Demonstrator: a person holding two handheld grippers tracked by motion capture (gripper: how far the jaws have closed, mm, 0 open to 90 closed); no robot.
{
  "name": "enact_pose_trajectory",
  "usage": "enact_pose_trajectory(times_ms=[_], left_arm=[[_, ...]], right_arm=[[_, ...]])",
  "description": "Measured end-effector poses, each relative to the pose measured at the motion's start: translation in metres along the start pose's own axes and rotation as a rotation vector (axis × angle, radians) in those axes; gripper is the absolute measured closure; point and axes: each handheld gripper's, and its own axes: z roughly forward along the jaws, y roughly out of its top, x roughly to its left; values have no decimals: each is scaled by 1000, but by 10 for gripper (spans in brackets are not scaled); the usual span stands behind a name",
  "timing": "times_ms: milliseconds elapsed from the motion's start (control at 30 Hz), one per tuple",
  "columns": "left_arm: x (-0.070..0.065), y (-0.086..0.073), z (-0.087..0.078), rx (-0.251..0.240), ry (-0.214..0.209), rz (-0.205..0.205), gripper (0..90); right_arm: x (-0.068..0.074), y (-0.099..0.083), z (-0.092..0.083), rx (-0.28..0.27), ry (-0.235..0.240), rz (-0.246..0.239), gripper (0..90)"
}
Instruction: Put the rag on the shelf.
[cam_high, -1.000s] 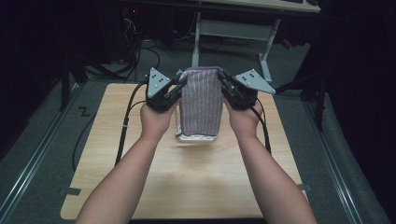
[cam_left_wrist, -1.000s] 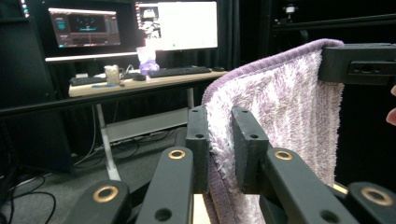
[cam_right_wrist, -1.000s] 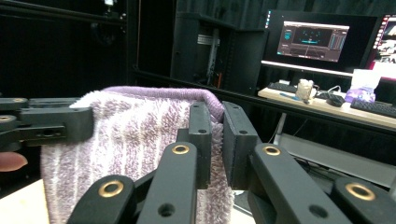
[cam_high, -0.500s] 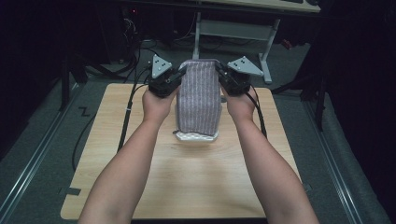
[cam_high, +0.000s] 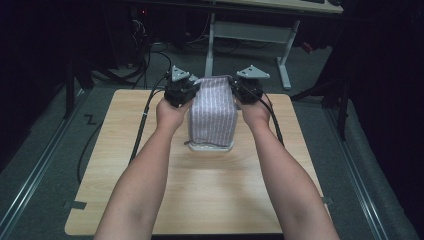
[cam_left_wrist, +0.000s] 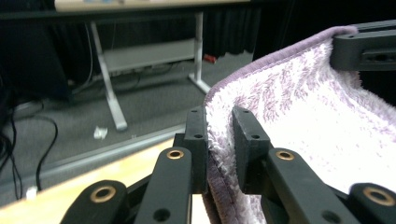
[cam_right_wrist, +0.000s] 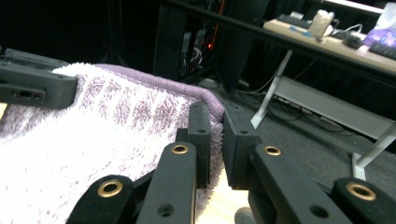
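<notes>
two forearms reaching up over the wooden table (cam_high: 150, 200). mid-table, a purple striped towel (cam_high: 214, 112) – lower end resting on the wood, upper edge lifted. left gripper (cam_high: 181, 92) clamped on one top corner, right gripper (cam_high: 246, 90) clamped on the other. beyond, a desk frame (cam_high: 250, 35) – dark floor.

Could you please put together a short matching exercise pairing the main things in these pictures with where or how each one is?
Things:
1. towel
2. left hand-held gripper
3. right hand-held gripper
4. table

Descriptions:
A. light wood, under the cloth's lower end
B. shut on the cloth's left top corner
C. purple-striped, hanging from its top edge
D. shut on the cloth's right top corner

Pairs: 1-C, 2-B, 3-D, 4-A
</notes>
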Motion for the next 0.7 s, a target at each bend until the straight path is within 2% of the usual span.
enact_pose_trajectory(times_ms=[133, 200, 300, 433, 500, 533, 567, 600, 700], left_arm=[[7, -10, 5, 30, -36, -25, 773], [10, -14, 6, 31, -42, -36, 772], [12, -20, 9, 53, -43, -44, 770], [13, -27, 15, 110, -38, -42, 773], [15, -31, 18, 133, -45, -68, 771], [17, -32, 18, 152, -33, -75, 763], [19, -33, 17, 157, -26, -79, 741], [20, -34, 16, 155, -27, -88, 694], [26, -33, 9, 121, -18, -116, 663]], right_arm=[[0, -9, 6, 26, 19, 11, 824], [0, -13, 9, 32, 26, 18, 823], [2, -15, 12, 46, 30, 14, 823], [3, -21, 18, 88, 41, 14, 822], [4, -24, 22, 111, 42, 25, 786], [3, -25, 23, 120, 38, 41, 756], [2, -25, 23, 119, 14, 55, 722], [-3, -24, 20, 102, 25, 82, 696], [-7, -20, 16, 84, 19, 96, 699]])
